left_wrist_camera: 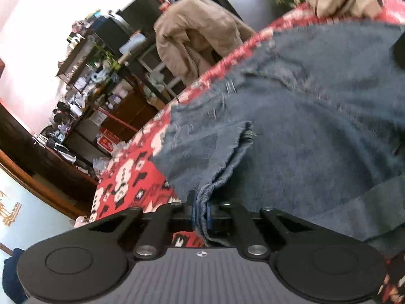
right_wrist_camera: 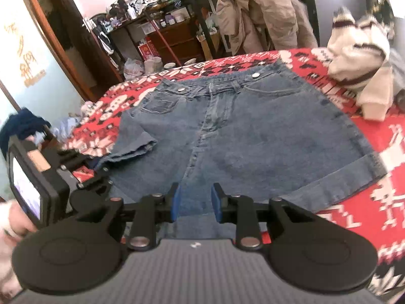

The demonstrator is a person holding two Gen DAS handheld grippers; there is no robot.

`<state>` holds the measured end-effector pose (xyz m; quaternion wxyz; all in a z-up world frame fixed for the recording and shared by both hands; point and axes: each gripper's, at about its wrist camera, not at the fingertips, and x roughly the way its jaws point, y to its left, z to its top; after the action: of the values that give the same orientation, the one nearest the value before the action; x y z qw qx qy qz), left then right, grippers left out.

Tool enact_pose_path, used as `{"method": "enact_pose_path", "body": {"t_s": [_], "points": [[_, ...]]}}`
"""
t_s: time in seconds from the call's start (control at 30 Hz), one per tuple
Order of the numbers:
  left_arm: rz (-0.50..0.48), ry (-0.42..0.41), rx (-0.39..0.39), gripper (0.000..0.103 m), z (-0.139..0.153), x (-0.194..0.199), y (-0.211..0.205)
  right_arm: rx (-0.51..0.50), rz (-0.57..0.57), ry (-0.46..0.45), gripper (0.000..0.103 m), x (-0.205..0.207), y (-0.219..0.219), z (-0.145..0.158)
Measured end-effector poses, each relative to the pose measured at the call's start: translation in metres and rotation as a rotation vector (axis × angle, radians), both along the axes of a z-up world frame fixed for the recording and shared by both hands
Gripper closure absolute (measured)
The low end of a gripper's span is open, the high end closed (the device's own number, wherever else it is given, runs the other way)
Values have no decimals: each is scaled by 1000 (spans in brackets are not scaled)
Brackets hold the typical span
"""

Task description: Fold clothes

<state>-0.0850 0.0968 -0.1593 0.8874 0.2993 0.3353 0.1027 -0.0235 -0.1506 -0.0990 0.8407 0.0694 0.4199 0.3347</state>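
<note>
Blue denim shorts (right_wrist_camera: 243, 131) lie flat on a red patterned cloth (right_wrist_camera: 395, 167), waistband at the far side. My left gripper (left_wrist_camera: 201, 212) is shut on the hem of the shorts' left leg (left_wrist_camera: 220, 174) and lifts it off the cloth. In the right wrist view the left gripper (right_wrist_camera: 101, 174) is at the left, with the leg edge (right_wrist_camera: 131, 149) bunched by it. My right gripper (right_wrist_camera: 195, 202) is open, its blue pads (right_wrist_camera: 216, 201) hovering over the near hem at the crotch, holding nothing.
A cream striped sweater (right_wrist_camera: 359, 58) lies at the far right of the cloth. A beige jacket (right_wrist_camera: 255, 12) hangs on a chair behind. Cluttered shelves (right_wrist_camera: 157, 5) and a door stand at the far left. A dark blue garment (right_wrist_camera: 22, 124) sits at left.
</note>
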Motion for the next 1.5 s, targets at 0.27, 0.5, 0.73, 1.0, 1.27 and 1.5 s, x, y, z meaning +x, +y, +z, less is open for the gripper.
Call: {"method": "enact_pose_path", "body": {"t_s": [0.27,0.5,0.73,1.0,1.27,1.5], "points": [[-11,-57,-54,96,19,-5,0,300,-39,258,48,54,37,-16],[-12,-62,-76,96,21,-7,2,457,-94,482,46,110,100,-45],[-16,-62,-146,96,29,-8,6,400,-116,550,91,126,141,-61],[-138,-77,-482,59,77,-24,6,366,-139,256,93,100,91,13],[-145,6,-644,54,84,-22,-4,367,-404,104,94,76,-59,46],[-90,180,-802,53,52,-8,-3,296,-635,225,94,82,-163,-18]]}}
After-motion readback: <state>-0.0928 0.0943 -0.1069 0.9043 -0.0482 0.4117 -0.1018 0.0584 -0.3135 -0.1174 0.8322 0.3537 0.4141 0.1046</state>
